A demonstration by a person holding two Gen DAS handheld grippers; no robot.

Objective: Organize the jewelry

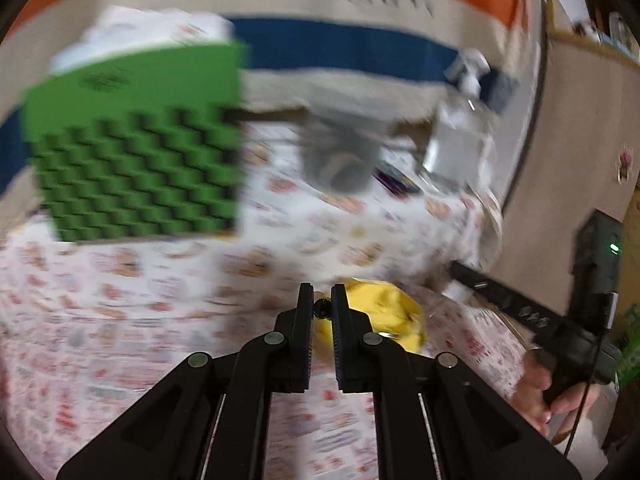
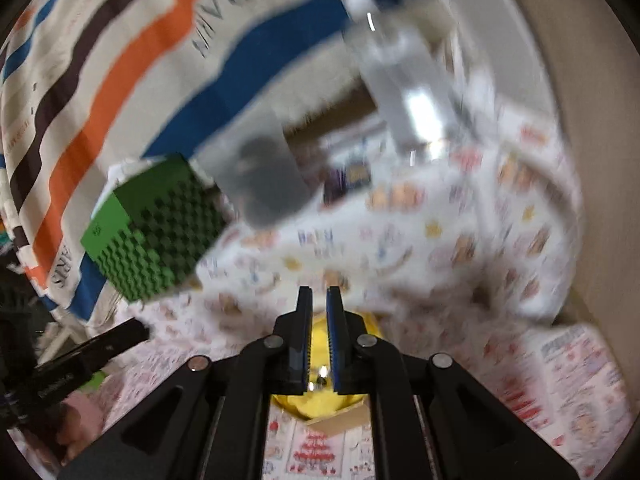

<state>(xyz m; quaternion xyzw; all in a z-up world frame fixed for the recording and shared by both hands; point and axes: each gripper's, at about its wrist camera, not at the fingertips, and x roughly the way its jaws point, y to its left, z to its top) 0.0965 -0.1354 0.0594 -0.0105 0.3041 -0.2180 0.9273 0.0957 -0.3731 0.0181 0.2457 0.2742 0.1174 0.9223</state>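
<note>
My left gripper is shut, and a small dark piece of jewelry is pinched between its fingertips above the patterned tablecloth. Just right of those tips lies a yellow pouch. In the right wrist view the right gripper is shut with nothing held, hovering over the same yellow pouch; small shiny bits glint in the pouch below the jaws. A green box with a dark checker pattern stands at the back left, also the green box in the right view. Both views are blurred.
A grey cup and a clear pump bottle stand at the back of the table. A striped cloth hangs behind them. The other gripper's body and a hand are at right; the table edge drops off there.
</note>
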